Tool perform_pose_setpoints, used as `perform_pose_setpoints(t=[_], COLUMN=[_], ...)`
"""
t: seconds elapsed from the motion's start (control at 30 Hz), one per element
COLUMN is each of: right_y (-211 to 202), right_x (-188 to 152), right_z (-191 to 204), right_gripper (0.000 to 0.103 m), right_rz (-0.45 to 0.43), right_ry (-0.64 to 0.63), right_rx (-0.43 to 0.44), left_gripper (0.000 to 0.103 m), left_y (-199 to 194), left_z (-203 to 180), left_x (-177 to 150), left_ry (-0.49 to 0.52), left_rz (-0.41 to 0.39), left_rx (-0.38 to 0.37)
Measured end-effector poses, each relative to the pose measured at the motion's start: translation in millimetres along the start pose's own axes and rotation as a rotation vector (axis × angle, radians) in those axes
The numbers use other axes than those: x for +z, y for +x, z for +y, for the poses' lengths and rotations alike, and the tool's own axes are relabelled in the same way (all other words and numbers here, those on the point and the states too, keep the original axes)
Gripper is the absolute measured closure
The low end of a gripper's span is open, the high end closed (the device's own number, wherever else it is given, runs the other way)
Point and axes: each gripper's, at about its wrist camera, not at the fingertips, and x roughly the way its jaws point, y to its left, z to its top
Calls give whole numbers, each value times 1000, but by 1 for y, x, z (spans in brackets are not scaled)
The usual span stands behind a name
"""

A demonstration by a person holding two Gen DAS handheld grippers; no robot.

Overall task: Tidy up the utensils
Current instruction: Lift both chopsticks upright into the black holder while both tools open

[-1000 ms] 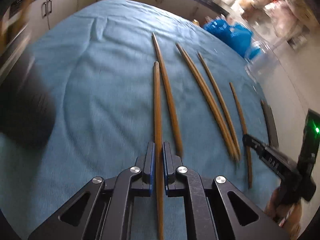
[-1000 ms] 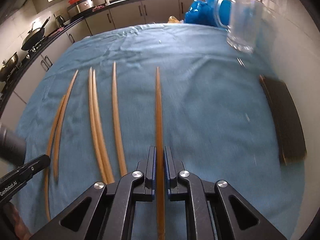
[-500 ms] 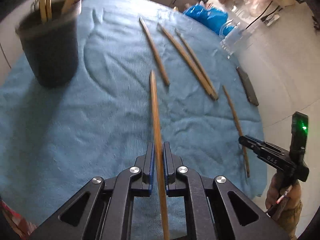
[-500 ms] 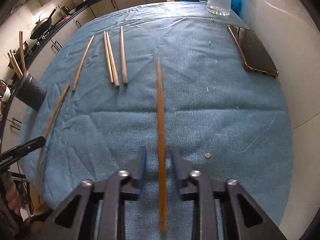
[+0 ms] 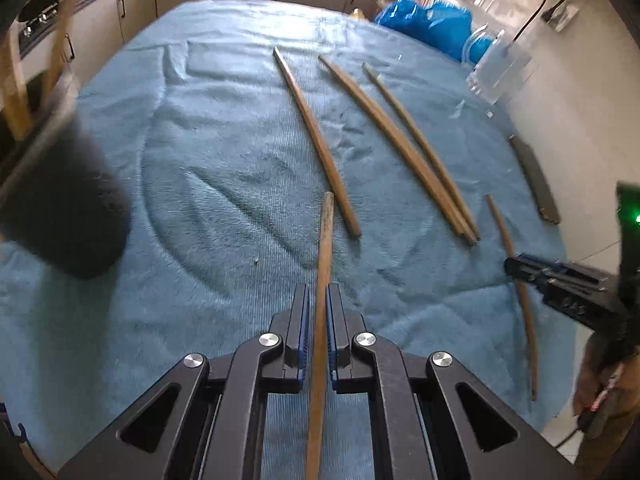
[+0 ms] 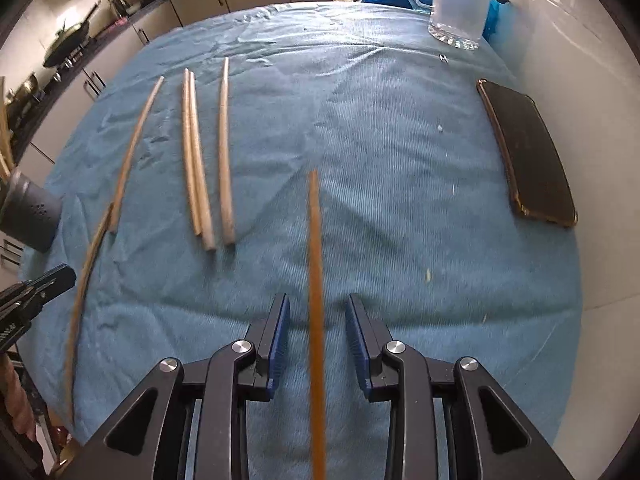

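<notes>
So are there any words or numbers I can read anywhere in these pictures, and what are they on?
None can be read.
Left gripper, seen at the edge of the right wrist view: white lettering on its side, cut off and too blurred to read.
Right gripper, seen in the left wrist view: faint marks on its finger, too small to read.
Phone, glass mug, chopsticks: no text visible.

six loose chopsticks (image 6: 224, 152): four flat on blue cloth (image 6: 400, 160), one in each gripper. more standing in one dark holder (image 6: 28, 216), number unclear. one glass mug (image 6: 456, 4). one phone (image 6: 528, 152).
</notes>
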Motion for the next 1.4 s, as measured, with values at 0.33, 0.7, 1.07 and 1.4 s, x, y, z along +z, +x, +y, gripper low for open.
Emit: perform_pose_setpoints(t=[0.33, 0.7, 1.07, 1.4], right_y=[15, 25, -23, -114], right_x=[38, 65, 17, -41], right_z=[8, 16, 14, 45], right_gripper=[72, 95, 96, 96], right_rz=[131, 172, -90, -389], right_ry=[-69, -129, -32, -14], right_rx=[-65, -36, 63, 133], left_gripper=[95, 97, 97, 97], left_y=[5, 11, -50, -121], left_z=[-3, -10, 8, 9], left_x=[12, 20, -10, -46], left_ry=[33, 87, 63, 78], left_rz=[51, 53, -148, -380], left_rx=[5, 27, -100, -143])
